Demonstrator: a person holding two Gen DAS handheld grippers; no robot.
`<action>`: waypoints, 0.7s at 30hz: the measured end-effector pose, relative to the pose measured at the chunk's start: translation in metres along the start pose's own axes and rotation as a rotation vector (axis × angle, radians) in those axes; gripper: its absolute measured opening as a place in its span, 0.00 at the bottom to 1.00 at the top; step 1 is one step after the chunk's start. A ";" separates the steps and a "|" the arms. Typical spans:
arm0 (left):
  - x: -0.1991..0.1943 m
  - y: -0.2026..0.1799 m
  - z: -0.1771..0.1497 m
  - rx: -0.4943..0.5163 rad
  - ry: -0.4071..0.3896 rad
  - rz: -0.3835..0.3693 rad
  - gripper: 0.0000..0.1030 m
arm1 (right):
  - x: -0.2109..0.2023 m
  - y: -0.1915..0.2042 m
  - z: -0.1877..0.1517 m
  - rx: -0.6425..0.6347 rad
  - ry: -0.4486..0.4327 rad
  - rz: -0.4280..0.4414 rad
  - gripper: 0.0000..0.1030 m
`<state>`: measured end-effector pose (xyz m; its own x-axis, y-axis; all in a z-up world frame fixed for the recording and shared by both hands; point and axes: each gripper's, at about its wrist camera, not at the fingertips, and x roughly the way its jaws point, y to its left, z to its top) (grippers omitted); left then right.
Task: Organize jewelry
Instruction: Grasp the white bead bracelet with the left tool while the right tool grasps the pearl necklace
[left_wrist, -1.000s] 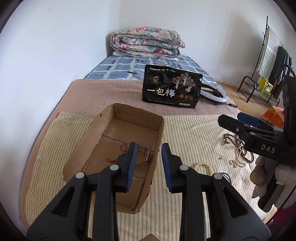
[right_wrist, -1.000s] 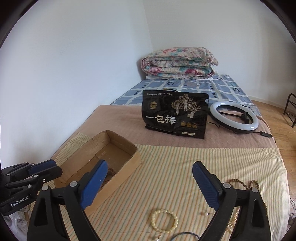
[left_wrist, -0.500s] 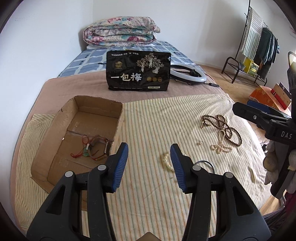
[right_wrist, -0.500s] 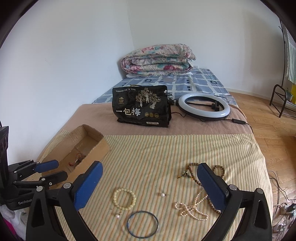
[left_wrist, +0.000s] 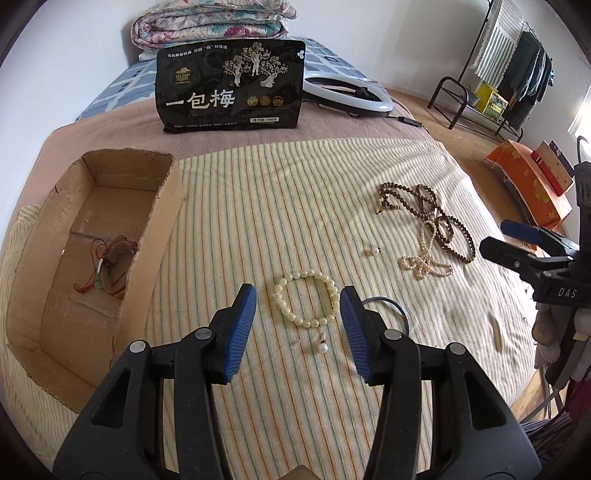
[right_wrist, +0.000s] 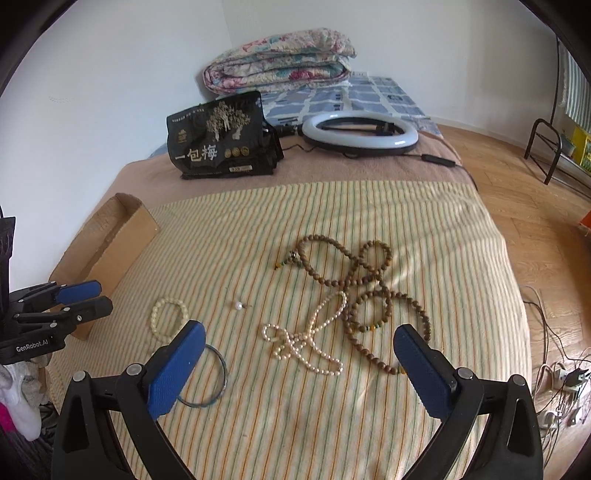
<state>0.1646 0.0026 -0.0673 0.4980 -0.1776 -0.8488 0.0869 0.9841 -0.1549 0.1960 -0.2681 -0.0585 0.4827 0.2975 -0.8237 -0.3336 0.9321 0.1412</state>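
Left claw (left_wrist: 298, 325): jaws apart, having just been opening, nothing between the pads. It hangs above the near part of the bed (left_wrist: 258, 192), aimed down at the cream bracelet (left_wrist: 306, 299), which lies flat on the striped sheet with a loose pearl drop (left_wrist: 323, 347) just beside its near edge. A thin blue ring (right_wrist: 207, 376) lies close by to the right, partly hidden behind one jaw.

Right claw (right_wrist: 299, 369): jaws spread as wide as they go, having just been opening, empty. It is poised over the pearl strand (right_wrist: 306, 339), which overlaps the long brown bead string (right_wrist: 369, 288). A single loose pearl (right_wrist: 238, 305) sits apart, between the bracelet and the strand.

Further back, at the bed's left edge, the box (left_wrist: 92, 236) holds one red-corded piece (left_wrist: 109, 266). Beyond it stand a black bag (left_wrist: 231, 85) and a ring light (right_wrist: 360, 131).

Risks, as judged:
- The strand and brown string are intertwined; lifting one would likely drag the other.
- The left claw closing on the bracelet could nudge the pearl drop away or catch the ring.
- The soft sheet may bunch between the pads.
- Small pearls could roll off unnoticed.
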 end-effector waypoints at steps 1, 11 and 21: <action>0.005 -0.002 0.001 -0.002 0.011 -0.005 0.47 | 0.006 -0.002 -0.001 0.005 0.025 0.012 1.00; 0.057 0.000 0.011 -0.073 0.132 -0.023 0.47 | 0.042 -0.007 -0.005 0.008 0.143 0.012 0.98; 0.082 0.010 0.012 -0.100 0.172 0.019 0.44 | 0.055 -0.013 0.001 0.069 0.164 0.061 0.95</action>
<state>0.2165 -0.0021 -0.1325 0.3429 -0.1653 -0.9247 -0.0117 0.9836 -0.1802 0.2272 -0.2636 -0.1048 0.3227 0.3218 -0.8901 -0.2997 0.9268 0.2264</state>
